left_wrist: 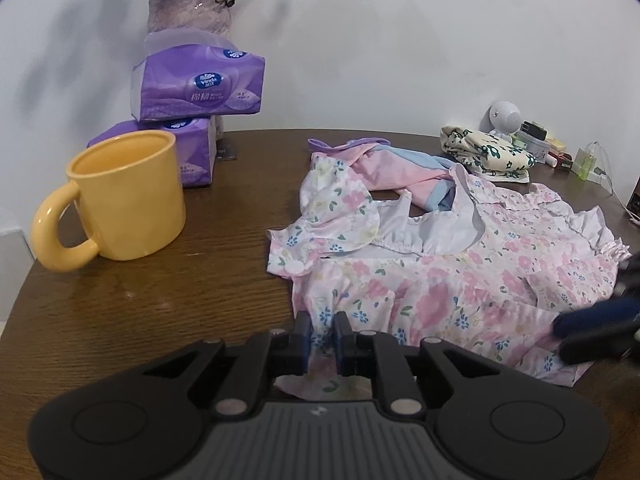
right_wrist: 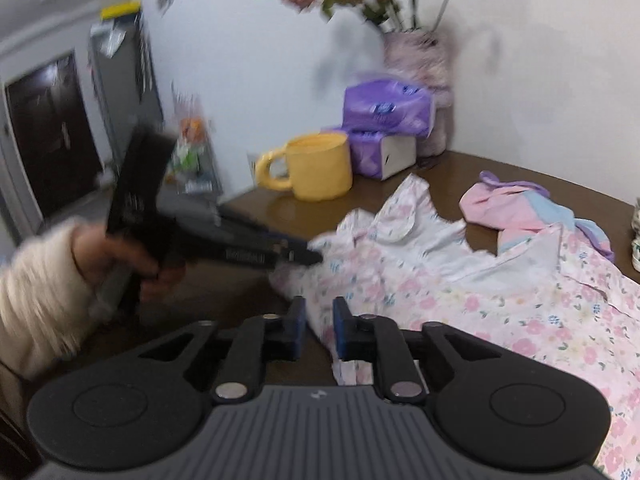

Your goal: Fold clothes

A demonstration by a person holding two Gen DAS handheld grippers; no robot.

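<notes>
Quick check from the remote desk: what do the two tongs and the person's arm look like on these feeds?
Both tongs are matte black linkages with silver pivot pins, a ribbed grey body bearing a small logo, and blue-edged fingertip pads: left tongs, right tongs. The right wrist view shows the left hand on a black pistol-style handle, coming out of a fluffy cream sleeve. No cables visible.

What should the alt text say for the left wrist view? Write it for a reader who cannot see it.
The left gripper pinches the near edge of a floral dress spread on a wooden table. A yellow mug stands at left before purple tissue packs and a vase; a pink garment lies beyond the dress.
</notes>
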